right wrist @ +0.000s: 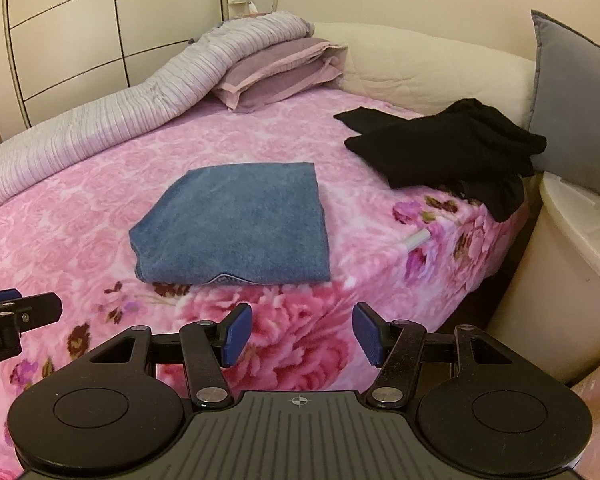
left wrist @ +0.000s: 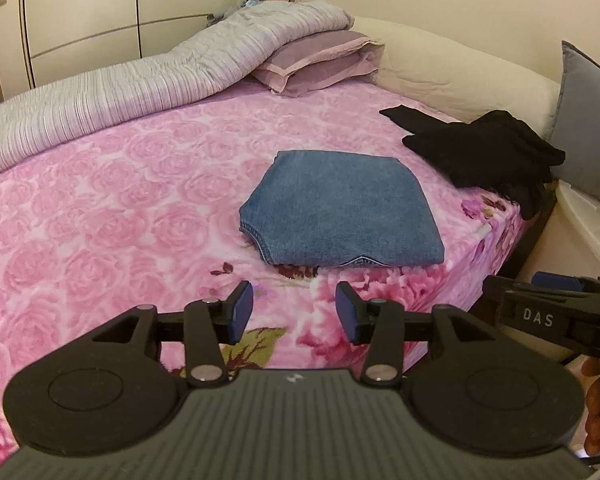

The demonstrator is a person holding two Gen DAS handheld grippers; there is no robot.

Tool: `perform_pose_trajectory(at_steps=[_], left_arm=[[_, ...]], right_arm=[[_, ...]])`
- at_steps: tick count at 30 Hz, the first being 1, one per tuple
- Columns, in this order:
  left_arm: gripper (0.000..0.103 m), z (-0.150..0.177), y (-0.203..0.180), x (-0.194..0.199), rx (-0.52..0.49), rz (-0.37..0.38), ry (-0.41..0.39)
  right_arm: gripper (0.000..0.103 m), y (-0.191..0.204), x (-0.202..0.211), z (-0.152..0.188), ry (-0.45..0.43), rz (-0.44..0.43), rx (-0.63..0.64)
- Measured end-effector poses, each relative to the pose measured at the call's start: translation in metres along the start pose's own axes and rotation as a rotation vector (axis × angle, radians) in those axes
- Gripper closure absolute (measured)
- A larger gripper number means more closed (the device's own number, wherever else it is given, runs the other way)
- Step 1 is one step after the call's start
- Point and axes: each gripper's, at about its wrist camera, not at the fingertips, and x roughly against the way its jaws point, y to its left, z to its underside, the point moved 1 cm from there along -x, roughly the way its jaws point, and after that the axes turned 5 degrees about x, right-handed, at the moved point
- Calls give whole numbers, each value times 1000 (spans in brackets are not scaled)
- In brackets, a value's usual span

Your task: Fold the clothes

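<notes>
left wrist view: folded jeans (left wrist: 340,208) lie on the pink floral blanket (left wrist: 120,200), black garment (left wrist: 488,152) beyond; left gripper (left wrist: 295,310) and right gripper (right wrist: 302,330) both hover spread wide, holding nothing.

I see a warm, soft, yellowish room light in both views, not very bright. Shadows are faint; a thin dark one sits under the folded jeans (left wrist: 338,210). No glare. The picture bends at the edges, so the wardrobe (right wrist: 80,40) curves, and the corners go dark. The black clothes (right wrist: 452,148) look a bit fuzzy.
</notes>
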Motion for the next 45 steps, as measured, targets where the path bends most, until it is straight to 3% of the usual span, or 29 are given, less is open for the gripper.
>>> perform_pose_trajectory(at_steps=[4,9,14,17,21,24,31,37,45], left_arm=[[55,-2,18,-26,84,48,55],[54,-6,52,-77,227,66,157],[52,-28,76,-126,297,99,181],[52,-46,88,-159,318,127,185],[52,-68,103,-197,360,155,176],[51,-82,111,-217,387,185,165],[50,-101,125,-256,443,257,172],[48,-102,137,-288,519,315,201],[46,-98,133,-337,625,537,296]], right_arm=[[43,-17,-28,7,55,-18,-59],[43,-57,-83,28,213,-11,-160],[43,-98,-120,26,249,38,-187],[43,-123,-138,5,202,-45,-262],[43,-155,-169,-23,136,-325,-477],[41,-168,-205,-41,161,-467,-599],[30,-161,-265,-64,201,-535,-601],[35,-154,-291,-62,215,-608,-648],[37,-159,-299,-60,225,-650,-663]])
